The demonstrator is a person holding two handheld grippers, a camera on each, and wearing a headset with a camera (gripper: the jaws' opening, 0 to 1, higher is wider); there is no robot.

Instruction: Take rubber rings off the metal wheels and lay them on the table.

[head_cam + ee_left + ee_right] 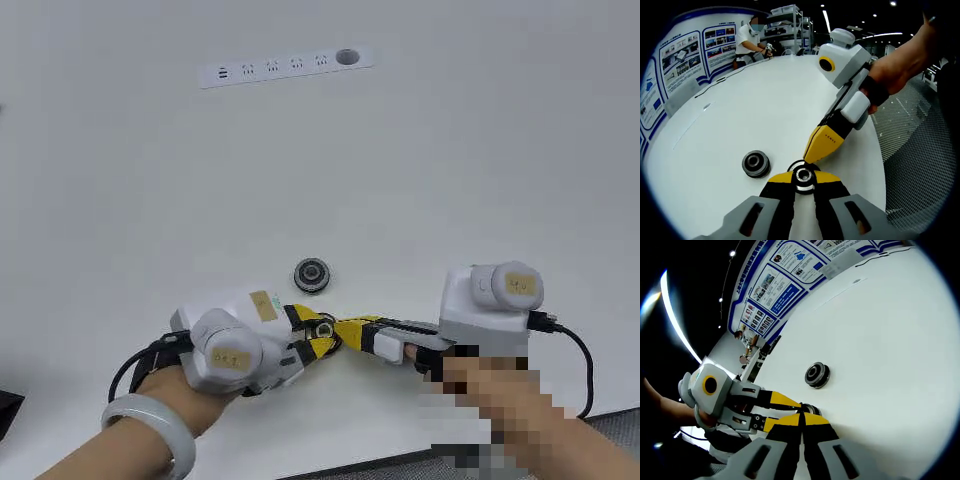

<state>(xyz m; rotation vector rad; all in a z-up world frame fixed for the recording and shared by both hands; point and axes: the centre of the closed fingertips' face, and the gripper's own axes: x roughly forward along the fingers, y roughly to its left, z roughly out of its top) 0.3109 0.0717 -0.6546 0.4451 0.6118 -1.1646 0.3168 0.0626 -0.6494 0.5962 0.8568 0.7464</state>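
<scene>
A small metal wheel (803, 175) with a black rubber ring (793, 165) around it sits between the yellow tips of my left gripper (803, 179), which is shut on it just above the table. My right gripper (811, 156) comes in from the right. Its jaws are pressed together at the ring's upper edge. In the head view the left gripper (318, 336) and right gripper (346, 330) meet tip to tip near the table's front. A second wheel (312, 274) with its ring on lies flat just behind them, also second wheel (817, 375) and second wheel (756, 164).
A white power strip (285, 66) lies at the far side of the white table (450, 170). The table's front edge runs just under my hands. A black cable (582, 352) trails from the right gripper. A person (751, 37) stands far off at another bench.
</scene>
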